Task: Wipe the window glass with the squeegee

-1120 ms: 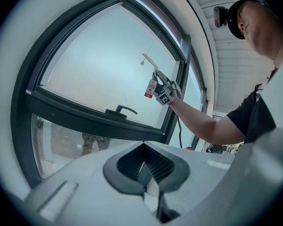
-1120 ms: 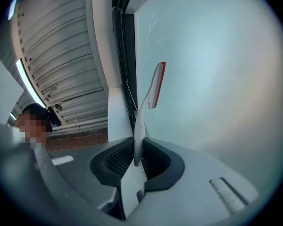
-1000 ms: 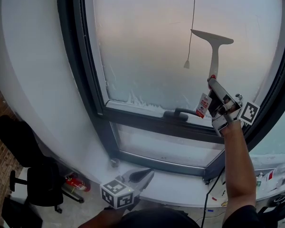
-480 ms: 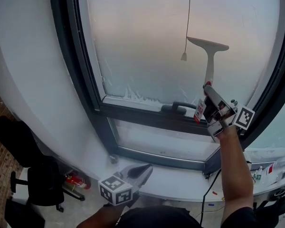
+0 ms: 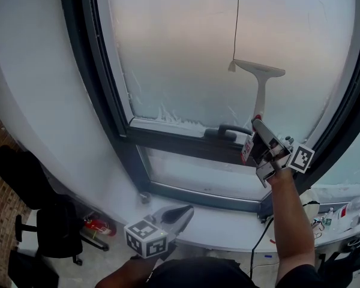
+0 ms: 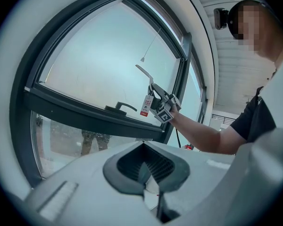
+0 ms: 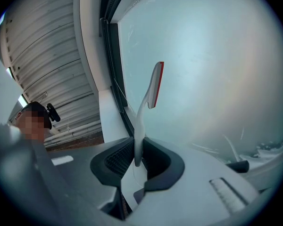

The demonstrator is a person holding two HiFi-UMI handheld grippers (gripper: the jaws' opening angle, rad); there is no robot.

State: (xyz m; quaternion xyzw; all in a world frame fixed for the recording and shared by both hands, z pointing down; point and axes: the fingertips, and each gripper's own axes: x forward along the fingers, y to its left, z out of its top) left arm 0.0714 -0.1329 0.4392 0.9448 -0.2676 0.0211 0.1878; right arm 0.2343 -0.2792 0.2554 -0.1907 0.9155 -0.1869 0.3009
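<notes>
A white squeegee (image 5: 259, 71) rests its blade on the frosted window glass (image 5: 180, 47), right of centre, with the handle hanging down. My right gripper (image 5: 260, 131) is shut on the lower end of that handle, just above the dark window frame. In the right gripper view the squeegee (image 7: 153, 84), with its red blade edge, rises from between the pads of the right gripper (image 7: 137, 160) and lies against the glass (image 7: 217, 60). My left gripper (image 5: 180, 213) hovers low over the white sill (image 5: 228, 236), shut and empty. The left gripper (image 6: 148, 175) faces the window.
A black window handle (image 5: 228, 129) sits on the frame just left of my right gripper, and a red-and-white tag (image 5: 247, 150) dangles there. A blind cord (image 5: 236, 23) hangs down to the blade's left end. Black chairs (image 5: 51, 233) stand on the floor at lower left. Bottles (image 5: 348, 212) stand at lower right.
My right gripper has drawn the squeegee down the glass and slightly left, toward the lower frame. The left gripper has stayed by the sill.
</notes>
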